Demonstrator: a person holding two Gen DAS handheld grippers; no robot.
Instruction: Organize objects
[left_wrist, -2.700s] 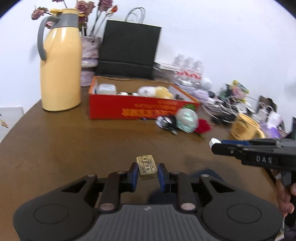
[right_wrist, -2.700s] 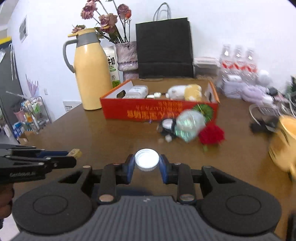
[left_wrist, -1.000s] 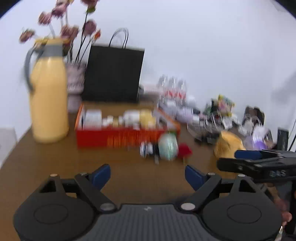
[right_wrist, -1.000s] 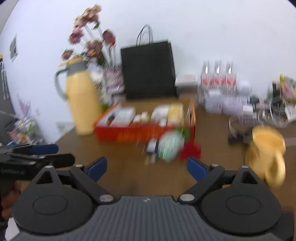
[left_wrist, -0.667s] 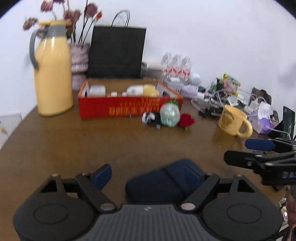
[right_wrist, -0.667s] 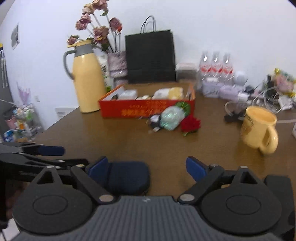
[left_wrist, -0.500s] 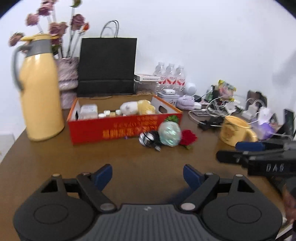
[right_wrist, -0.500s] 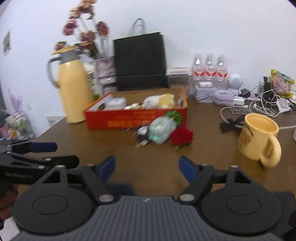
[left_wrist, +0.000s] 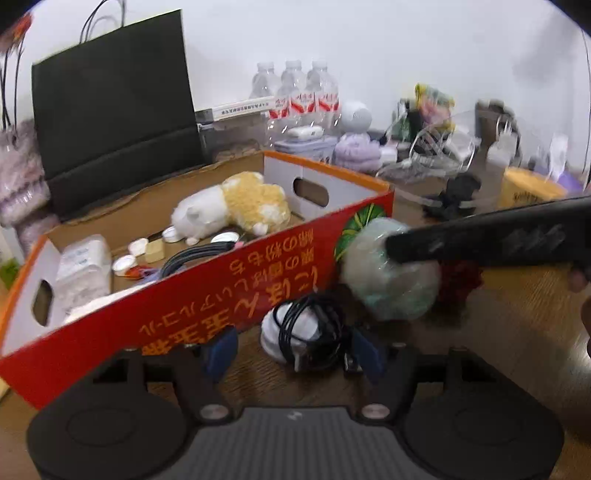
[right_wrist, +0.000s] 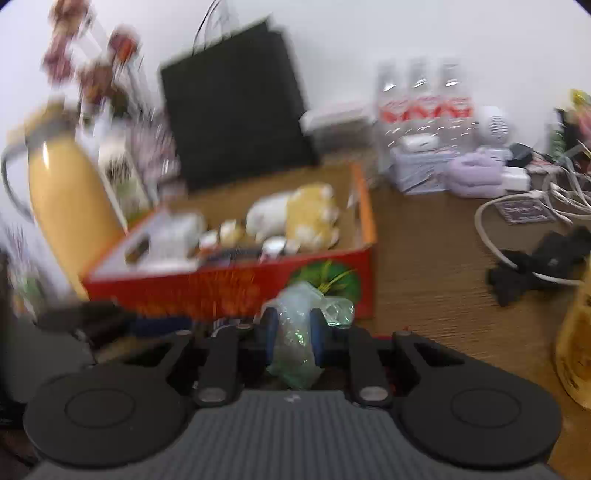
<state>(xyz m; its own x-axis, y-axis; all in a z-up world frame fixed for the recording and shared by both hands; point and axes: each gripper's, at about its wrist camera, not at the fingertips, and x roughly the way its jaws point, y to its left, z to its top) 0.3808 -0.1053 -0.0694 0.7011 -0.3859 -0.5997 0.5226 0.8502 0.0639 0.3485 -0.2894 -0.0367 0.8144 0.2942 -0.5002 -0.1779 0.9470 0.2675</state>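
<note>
Just before the box, the right gripper is closing, pinching the wrap; the left gripper, closing, straddles the cable unpressed; crinkly wrap may slip free.

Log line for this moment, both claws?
left claw: closing around cable bundle, no grip | right claw: closing, pinching plastic bag | red box: behind

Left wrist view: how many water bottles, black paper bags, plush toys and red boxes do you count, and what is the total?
water bottles: 3
black paper bag: 1
plush toy: 1
red box: 1
Total: 6
</note>
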